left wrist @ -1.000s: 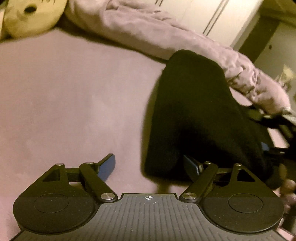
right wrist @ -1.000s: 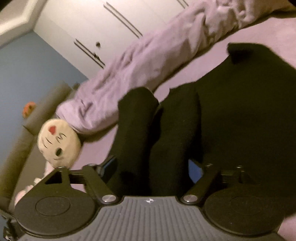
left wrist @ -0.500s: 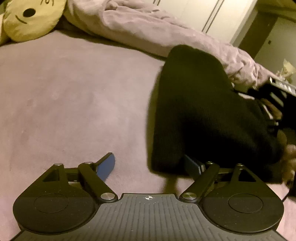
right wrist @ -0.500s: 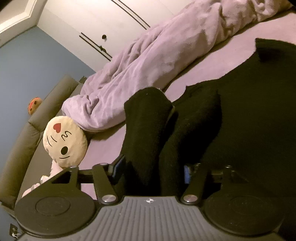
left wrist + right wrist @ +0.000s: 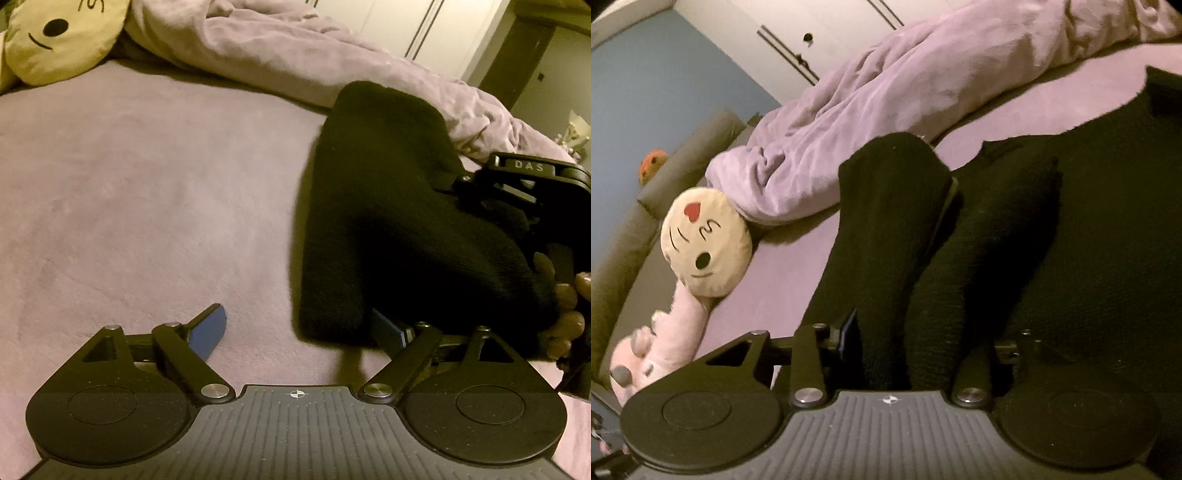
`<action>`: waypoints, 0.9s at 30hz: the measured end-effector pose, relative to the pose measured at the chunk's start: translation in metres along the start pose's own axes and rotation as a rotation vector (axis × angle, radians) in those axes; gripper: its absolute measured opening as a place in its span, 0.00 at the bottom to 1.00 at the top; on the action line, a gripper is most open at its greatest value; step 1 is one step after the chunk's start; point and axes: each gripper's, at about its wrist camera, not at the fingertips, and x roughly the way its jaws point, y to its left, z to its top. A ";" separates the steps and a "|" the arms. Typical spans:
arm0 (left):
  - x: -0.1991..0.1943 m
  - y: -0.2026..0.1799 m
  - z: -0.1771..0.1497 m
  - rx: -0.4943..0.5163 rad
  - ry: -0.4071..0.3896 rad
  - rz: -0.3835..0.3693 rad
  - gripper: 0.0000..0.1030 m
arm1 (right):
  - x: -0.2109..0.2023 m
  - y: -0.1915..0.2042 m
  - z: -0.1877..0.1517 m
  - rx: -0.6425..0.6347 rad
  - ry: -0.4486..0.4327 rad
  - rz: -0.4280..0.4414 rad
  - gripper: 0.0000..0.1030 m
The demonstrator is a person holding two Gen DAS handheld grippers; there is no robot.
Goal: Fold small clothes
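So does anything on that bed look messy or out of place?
Only the black garment: it lies bunched in folds, not flat, with the right gripper closing its jaws around it. The lilac duvet is rumpled. Nothing looks damaged.

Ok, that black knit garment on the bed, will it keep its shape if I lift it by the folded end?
Probably not. The black knit garment bunches into soft rolls between the closing jaws of the right gripper, so expect it to droop. Its fuzzy knit should grip the pads rather than slip. It likely drags on the plush bed cover if pushed.
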 end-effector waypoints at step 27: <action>-0.033 -0.062 0.003 0.073 -0.028 -0.076 0.87 | -0.131 -0.026 0.020 -0.353 -0.304 -0.348 0.19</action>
